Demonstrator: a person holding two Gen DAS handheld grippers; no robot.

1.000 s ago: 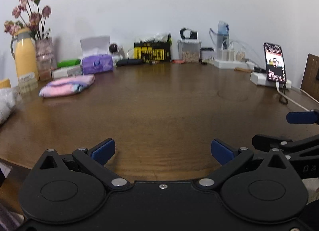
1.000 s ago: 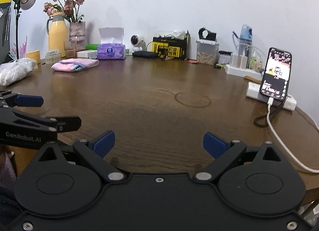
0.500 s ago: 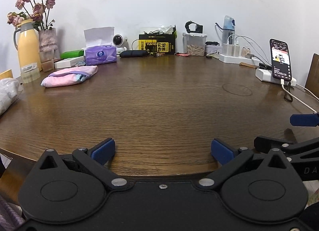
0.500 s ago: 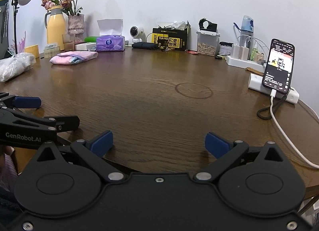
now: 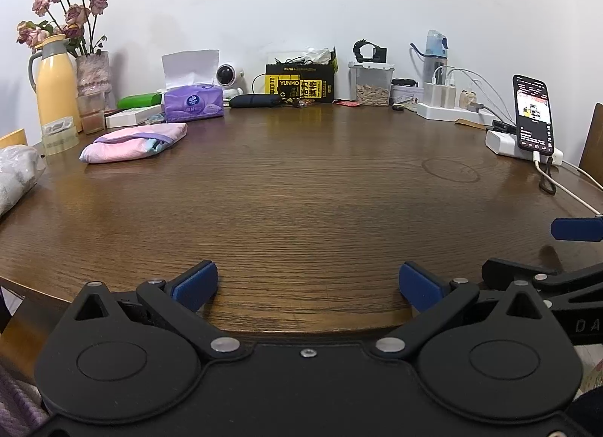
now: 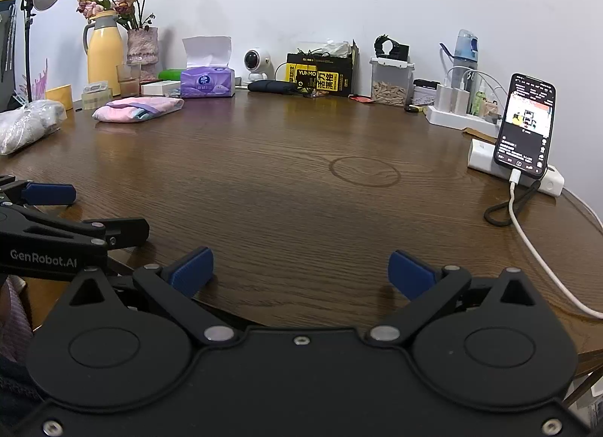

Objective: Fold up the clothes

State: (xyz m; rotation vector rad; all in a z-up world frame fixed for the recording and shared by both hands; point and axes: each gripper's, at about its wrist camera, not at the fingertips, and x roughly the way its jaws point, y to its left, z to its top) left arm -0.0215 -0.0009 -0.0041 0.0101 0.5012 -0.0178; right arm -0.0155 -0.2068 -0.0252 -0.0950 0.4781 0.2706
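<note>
A folded pink garment [image 5: 133, 143] lies on the brown wooden table [image 5: 301, 203] at the far left; it also shows in the right wrist view [image 6: 137, 108]. My left gripper [image 5: 307, 282] is open and empty above the table's near edge. My right gripper [image 6: 301, 271] is open and empty beside it, to its right. Each gripper's side shows in the other's view: the right one's blue fingertip [image 5: 576, 229] at the right edge, the left one's blue fingertip [image 6: 49, 192] at the left edge.
Along the back stand a yellow flask [image 5: 56, 94], a flower vase [image 5: 92, 75], a purple tissue box [image 5: 193, 103], a small camera [image 5: 228, 78], a yellow-black box [image 5: 299, 82] and a power strip [image 5: 448, 109]. A phone [image 6: 525, 124] with a cable stands at right. A plastic bag [image 6: 26, 126] lies at left.
Both wrist views have tilted or risen a little, so the table's far objects sit lower in frame. Both grippers stay open and empty.
</note>
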